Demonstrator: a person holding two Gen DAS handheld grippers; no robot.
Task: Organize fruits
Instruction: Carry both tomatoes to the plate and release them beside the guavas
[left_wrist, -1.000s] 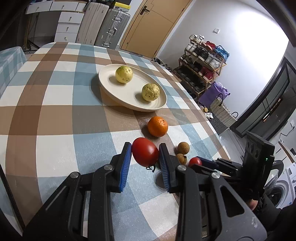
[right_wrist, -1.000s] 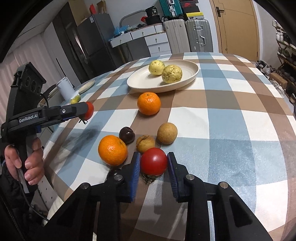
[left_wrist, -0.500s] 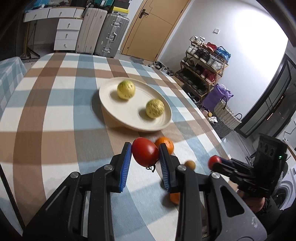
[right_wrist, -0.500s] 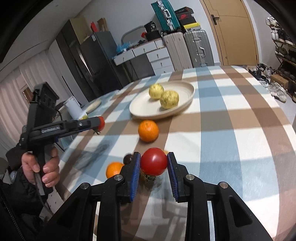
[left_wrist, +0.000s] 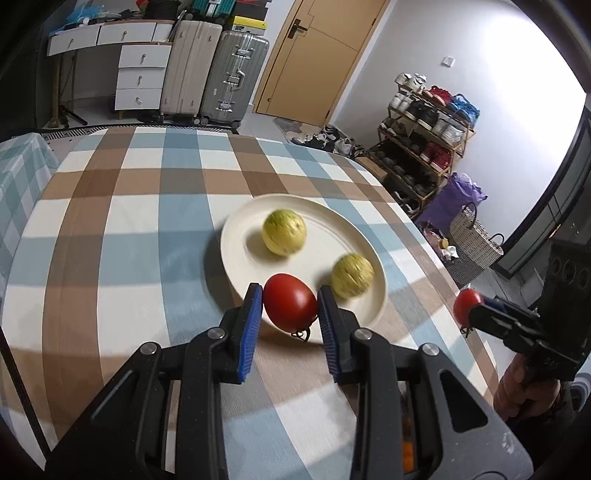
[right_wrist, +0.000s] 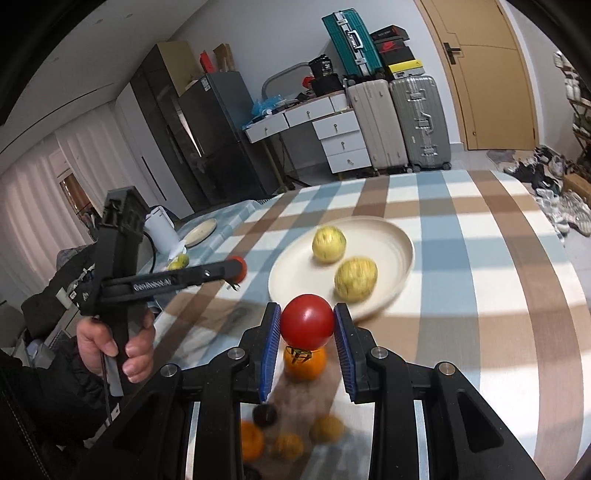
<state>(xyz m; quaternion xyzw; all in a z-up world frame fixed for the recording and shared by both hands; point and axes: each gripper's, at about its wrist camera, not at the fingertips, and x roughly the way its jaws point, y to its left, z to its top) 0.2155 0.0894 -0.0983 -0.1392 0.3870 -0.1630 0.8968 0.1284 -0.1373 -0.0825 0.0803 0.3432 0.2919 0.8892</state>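
Left gripper (left_wrist: 290, 308) clamped tight on a red tomato (left_wrist: 290, 302), held up over the near rim of the cream plate (left_wrist: 317, 236). Right gripper (right_wrist: 306, 326) pinching a second tomato (right_wrist: 307, 321) the same way, above an orange (right_wrist: 305, 362) just short of the plate. I see two yellow-green fruits (right_wrist: 328, 244) on the plate; a few small fruits sit blurred on the checked tablecloth (right_wrist: 480, 314) below.

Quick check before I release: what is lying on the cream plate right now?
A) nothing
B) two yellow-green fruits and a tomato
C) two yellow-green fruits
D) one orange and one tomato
C: only two yellow-green fruits lie on the cream plate; each tomato is clamped in its tongs, left and right, above the table.
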